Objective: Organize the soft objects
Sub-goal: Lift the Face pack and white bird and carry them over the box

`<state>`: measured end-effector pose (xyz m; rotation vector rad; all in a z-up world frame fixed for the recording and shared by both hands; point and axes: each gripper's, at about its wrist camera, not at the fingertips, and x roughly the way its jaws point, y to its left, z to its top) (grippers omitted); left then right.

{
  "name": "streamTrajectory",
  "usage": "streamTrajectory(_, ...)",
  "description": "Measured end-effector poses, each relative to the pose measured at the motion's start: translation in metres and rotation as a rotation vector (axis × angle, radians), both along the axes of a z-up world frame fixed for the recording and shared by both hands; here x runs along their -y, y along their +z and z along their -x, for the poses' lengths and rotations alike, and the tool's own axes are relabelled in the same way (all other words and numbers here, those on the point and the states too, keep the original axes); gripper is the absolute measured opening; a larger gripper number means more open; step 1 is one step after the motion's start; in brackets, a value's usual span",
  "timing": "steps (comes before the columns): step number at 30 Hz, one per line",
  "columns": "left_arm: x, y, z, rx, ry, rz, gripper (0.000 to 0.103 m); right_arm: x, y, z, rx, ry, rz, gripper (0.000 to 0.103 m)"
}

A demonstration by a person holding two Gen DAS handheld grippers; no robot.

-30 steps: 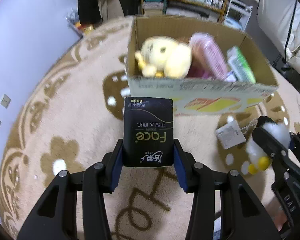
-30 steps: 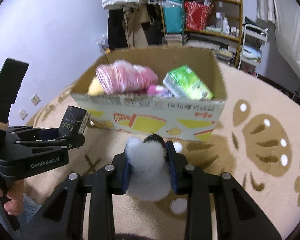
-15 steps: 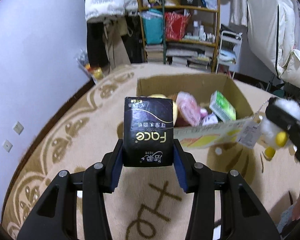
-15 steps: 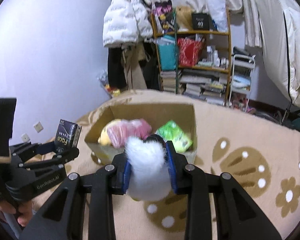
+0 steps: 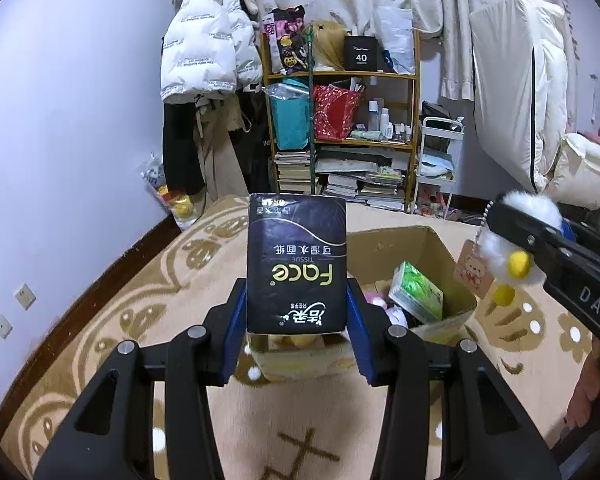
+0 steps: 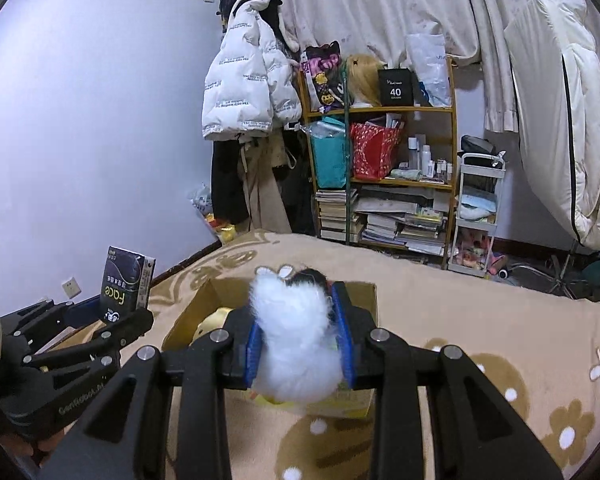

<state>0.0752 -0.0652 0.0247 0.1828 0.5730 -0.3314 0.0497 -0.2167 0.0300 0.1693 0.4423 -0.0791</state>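
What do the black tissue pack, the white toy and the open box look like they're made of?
Tissue pack: likely thin glossy plastic wrap, judging by its sheen and printed lettering. White toy: fluffy synthetic plush, going by the long fuzzy pile; its yellow feet look like pompoms. Box: brown cardboard with a matte inside and raw cut edges.

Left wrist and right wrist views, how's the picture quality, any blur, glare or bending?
Left wrist view: sharp, the tissue pack label readable, strong fisheye bending of the bookshelf, dark vignette corners. Right wrist view: equally sharp and bent, even indoor light without glare, though the white plush toy fur looks nearly washed out.
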Motion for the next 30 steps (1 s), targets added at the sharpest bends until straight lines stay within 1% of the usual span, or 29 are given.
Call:
streamTrajectory(4,0.009,-0.002,-0.009,0.010,-0.005,-0.009,0.045,0.004,0.003,-0.015,0.015,0.002,0.010,0.033)
streamTrajectory(8,0.018,-0.004,-0.017,0.018,-0.017,-0.023,0.045,0.007,0.008,-0.029,0.031,0.008,0.046,0.033)
streamTrajectory(13,0.026,-0.004,-0.031,0.021,-0.031,-0.019,0.045,0.017,0.008,-0.042,0.040,0.020,0.038,0.033)
streamTrajectory(17,0.033,-0.007,-0.039,0.017,-0.048,-0.024,0.045,0.024,-0.001,-0.054,0.026,0.034,0.030,0.033)
streamTrajectory(20,0.038,-0.013,-0.047,-0.008,-0.061,-0.017,0.045,0.027,-0.008,-0.059,0.017,0.043,0.024,0.033)
streamTrajectory(26,0.047,-0.026,-0.056,-0.039,-0.076,-0.030,0.045,0.040,-0.026,-0.067,-0.006,0.051,-0.048,0.033)
streamTrajectory(30,0.051,-0.032,-0.058,-0.050,-0.085,-0.031,0.045,0.044,-0.037,-0.072,-0.023,0.051,-0.065,0.033)
